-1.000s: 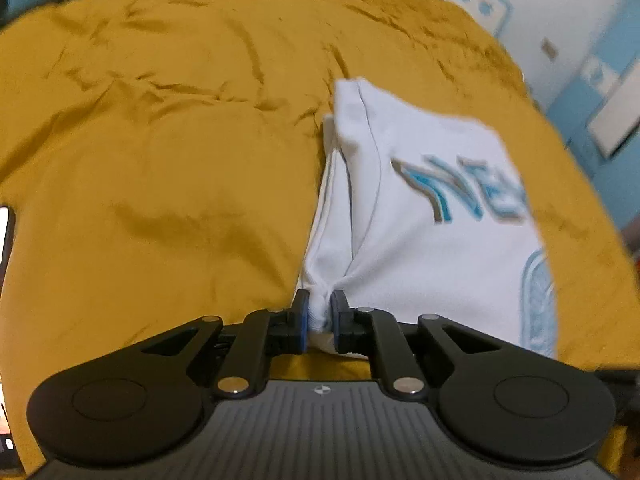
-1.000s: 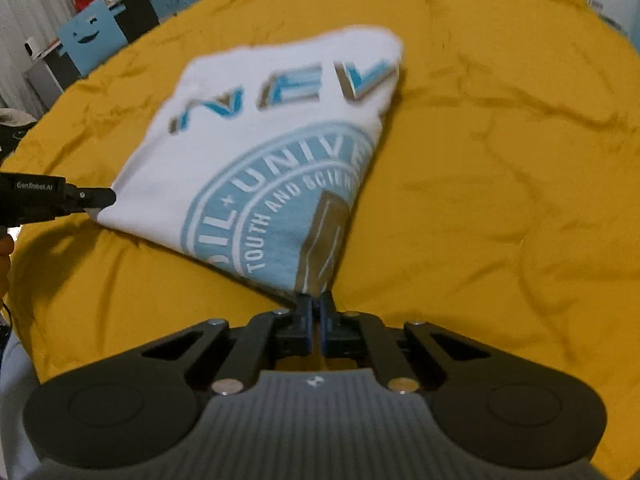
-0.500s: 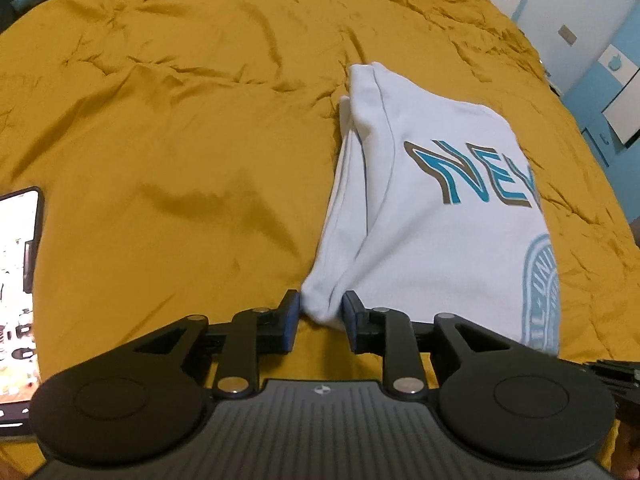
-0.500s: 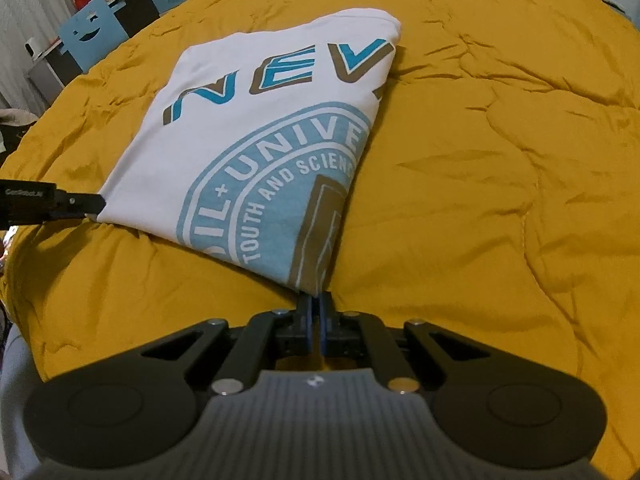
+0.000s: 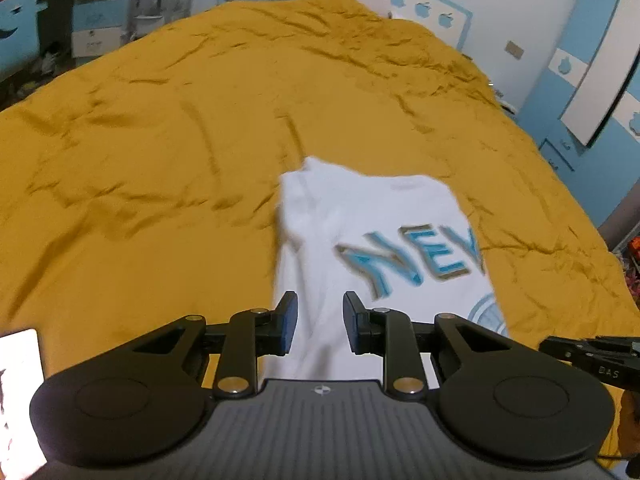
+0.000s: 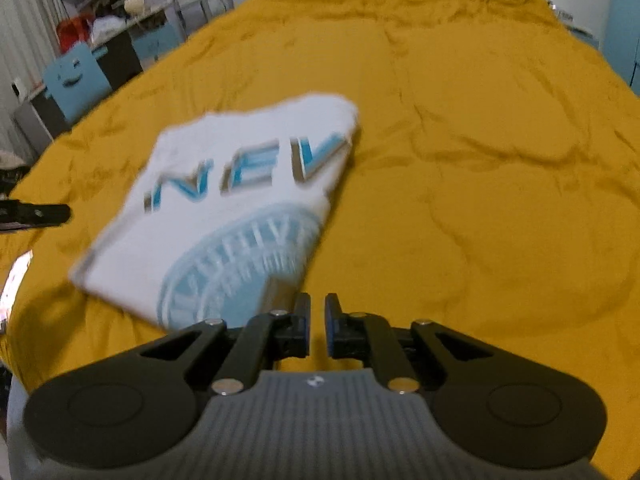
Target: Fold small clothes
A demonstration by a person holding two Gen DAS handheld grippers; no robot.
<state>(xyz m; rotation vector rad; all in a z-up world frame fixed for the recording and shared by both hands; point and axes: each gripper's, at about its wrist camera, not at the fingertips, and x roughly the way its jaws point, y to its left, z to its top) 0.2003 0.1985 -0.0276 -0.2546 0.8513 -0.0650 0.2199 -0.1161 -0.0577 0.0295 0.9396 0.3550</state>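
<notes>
A folded white T-shirt [image 5: 384, 232] with blue lettering and a round blue print lies flat on the mustard bedspread [image 5: 160, 160]. My left gripper [image 5: 318, 312] hovers above the shirt's near left edge, jaws apart, nothing between the pads. In the right wrist view the same shirt [image 6: 224, 216] lies ahead and to the left. My right gripper [image 6: 317, 312] is raised off the shirt's near right corner. Its jaws are opening, with a narrow gap and no cloth in it. Each gripper's tip shows in the other's view: right gripper [image 5: 580, 354], left gripper [image 6: 36, 214].
A lit phone [image 5: 20, 392] lies on the bedspread [image 6: 480, 200] at the near left. A blue chair and desk [image 6: 76, 76] stand beyond the bed's left side, and a blue and white wardrobe [image 5: 592, 80] to the right.
Both grippers let go of the shirt's near corners and rose. The left jaws spread first, the right jaws parted just now. The shirt stays folded on the bed.
</notes>
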